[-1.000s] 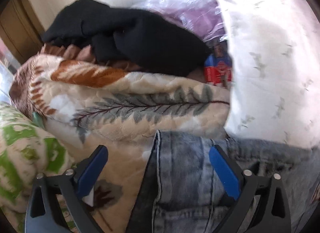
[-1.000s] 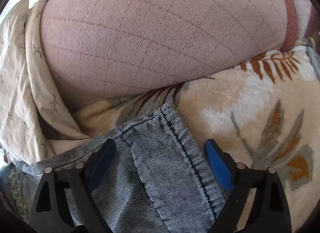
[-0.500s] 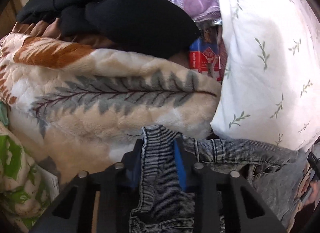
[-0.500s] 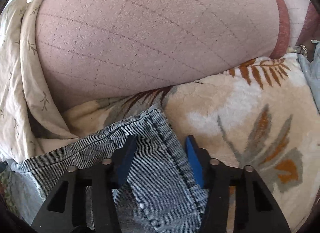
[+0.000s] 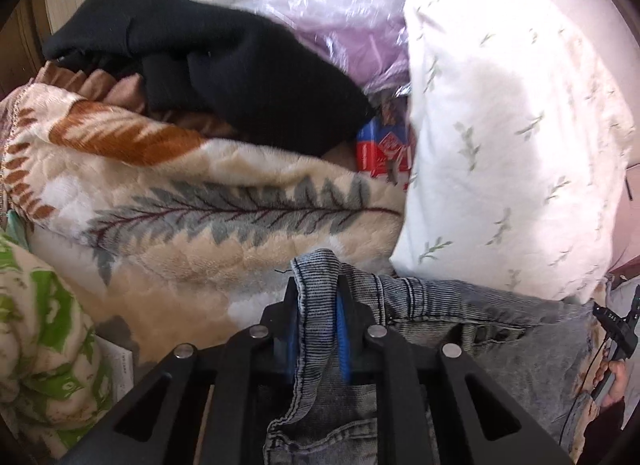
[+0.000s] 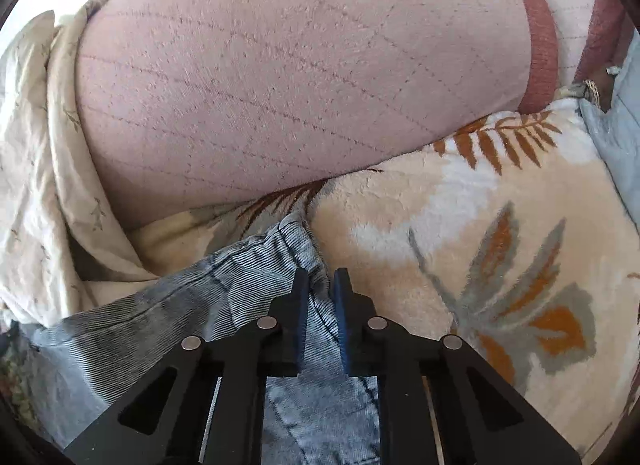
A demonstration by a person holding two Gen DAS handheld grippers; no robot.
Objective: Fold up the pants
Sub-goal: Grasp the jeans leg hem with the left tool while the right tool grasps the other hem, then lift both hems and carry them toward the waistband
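Bed piled with bedding; fleece leaf-print blanket (image 5: 224, 201) is the working surface. Nearest: left tool (image 5: 319, 301) clamped tight on a folded edge of the pants (image 5: 472, 329), light-wash denim, near what looks like the waistband. Right tool (image 6: 322, 289) likewise pinched narrow on a hem corner of the same pants (image 6: 224, 281). Denim lies flat on the blanket between both. Beyond, left view: green-patterned cover (image 5: 48, 329) at left, white sprig-print pillow (image 5: 512, 137) right, black garment (image 5: 224, 61) on top. Clear plastic bag (image 5: 344, 17) at back holds something purple. Right view: pink quilted pillow (image 6: 304, 77) behind the hem.
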